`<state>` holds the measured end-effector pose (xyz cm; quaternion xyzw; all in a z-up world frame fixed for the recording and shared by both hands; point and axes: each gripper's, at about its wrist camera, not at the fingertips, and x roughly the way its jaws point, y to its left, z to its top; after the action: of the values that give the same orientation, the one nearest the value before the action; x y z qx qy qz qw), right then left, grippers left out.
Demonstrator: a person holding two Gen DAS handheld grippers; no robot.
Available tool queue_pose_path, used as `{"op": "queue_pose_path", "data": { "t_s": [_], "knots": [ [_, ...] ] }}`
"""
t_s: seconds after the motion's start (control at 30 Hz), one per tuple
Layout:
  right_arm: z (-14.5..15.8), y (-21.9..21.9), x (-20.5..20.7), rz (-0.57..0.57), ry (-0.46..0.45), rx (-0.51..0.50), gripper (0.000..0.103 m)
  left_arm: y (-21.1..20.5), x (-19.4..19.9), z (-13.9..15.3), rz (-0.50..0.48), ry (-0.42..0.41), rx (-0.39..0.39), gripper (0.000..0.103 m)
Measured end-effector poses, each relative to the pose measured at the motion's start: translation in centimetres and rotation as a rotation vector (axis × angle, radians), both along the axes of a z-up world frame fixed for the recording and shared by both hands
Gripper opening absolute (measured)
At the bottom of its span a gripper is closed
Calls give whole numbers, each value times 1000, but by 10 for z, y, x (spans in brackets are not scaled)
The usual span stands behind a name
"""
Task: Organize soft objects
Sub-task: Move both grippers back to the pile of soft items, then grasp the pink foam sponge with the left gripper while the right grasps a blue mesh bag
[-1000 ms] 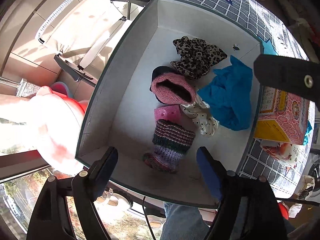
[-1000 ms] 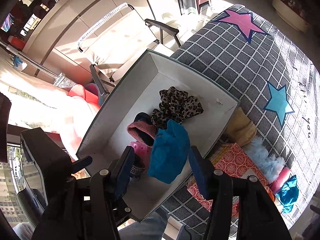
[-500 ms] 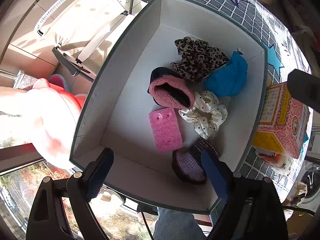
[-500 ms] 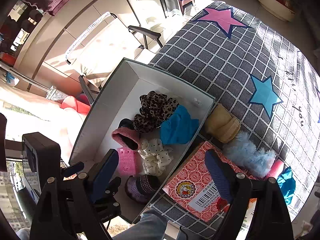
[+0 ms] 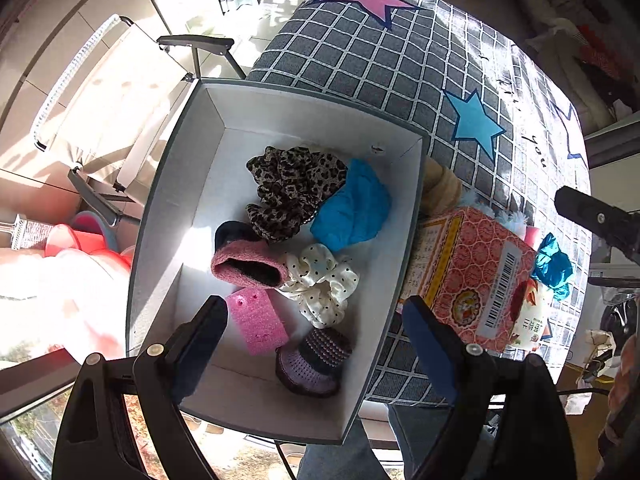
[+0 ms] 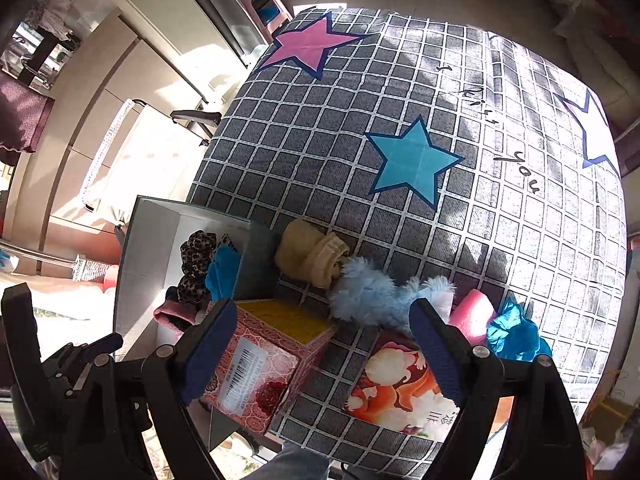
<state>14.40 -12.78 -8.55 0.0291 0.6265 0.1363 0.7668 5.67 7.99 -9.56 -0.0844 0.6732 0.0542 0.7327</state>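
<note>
A white box with grey rim (image 5: 168, 184) holds a leopard scrunchie (image 5: 294, 190), a blue cloth (image 5: 354, 208), a pink knit piece (image 5: 248, 268), a white dotted scrunchie (image 5: 324, 284), a pink sponge (image 5: 258, 322) and a purple knit hat (image 5: 316, 358). My left gripper (image 5: 316, 344) is open and empty above the box's near end. My right gripper (image 6: 320, 344) is open and empty above a fluffy light-blue item (image 6: 376, 294), a tan sock roll (image 6: 312, 254), a pink foam roll (image 6: 474, 316) and a shiny blue scrunchie (image 6: 514, 334) on the cloth.
A red patterned carton (image 6: 260, 360) stands beside the box's right wall; it also shows in the left wrist view (image 5: 472, 276). A printed pack (image 6: 400, 392) lies by it. The grey checked tablecloth (image 6: 400, 120) has star prints. A folding chair (image 5: 120, 100) stands left of the table.
Both grippers have pulled back and up from the box. The right gripper let go of the blue cloth into the box and swung right over the items on the cloth.
</note>
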Motion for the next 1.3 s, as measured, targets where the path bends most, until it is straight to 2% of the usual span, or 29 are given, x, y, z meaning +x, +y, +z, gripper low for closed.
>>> {"op": "queue_pose_path", "data": {
  "t_s": [0.2, 0.43, 0.63, 0.73, 0.9, 0.97, 1.0, 1.03, 1.1, 1.13, 1.3],
  "knots": [
    [-22, -107, 10, -230, 68, -25, 89, -48, 44, 15, -125, -15, -22, 91],
    [-77, -196, -5, -440, 214, -29, 89, -114, 74, 9, -247, 27, -20, 91],
    [-114, -208, -15, -399, 286, -5, 89, -168, 88, -18, -384, 98, 45, 91],
    [-127, -205, -12, -389, 297, 48, 89, -186, 93, -32, -416, 127, 60, 91],
    [-145, -206, -2, -378, 296, 34, 88, -206, 99, -50, -433, 167, 78, 91],
    [-144, -219, 0, -405, 278, 75, 61, -217, 102, -55, -448, 177, 82, 91],
    [-142, -225, 2, -409, 270, 68, 42, -224, 103, -58, -459, 181, 84, 91],
    [-140, -231, 4, -403, 260, 46, 30, -231, 104, -61, -471, 187, 88, 91],
    [-141, -245, 8, -395, 258, 35, 30, -246, 106, -69, -495, 198, 90, 91],
    [-141, -255, 9, -407, 257, 35, 27, -254, 107, -72, -506, 202, 93, 91],
    [-135, -303, 8, -486, 223, 35, 26, -294, 113, -88, -553, 217, 53, 91]
  ]
}}
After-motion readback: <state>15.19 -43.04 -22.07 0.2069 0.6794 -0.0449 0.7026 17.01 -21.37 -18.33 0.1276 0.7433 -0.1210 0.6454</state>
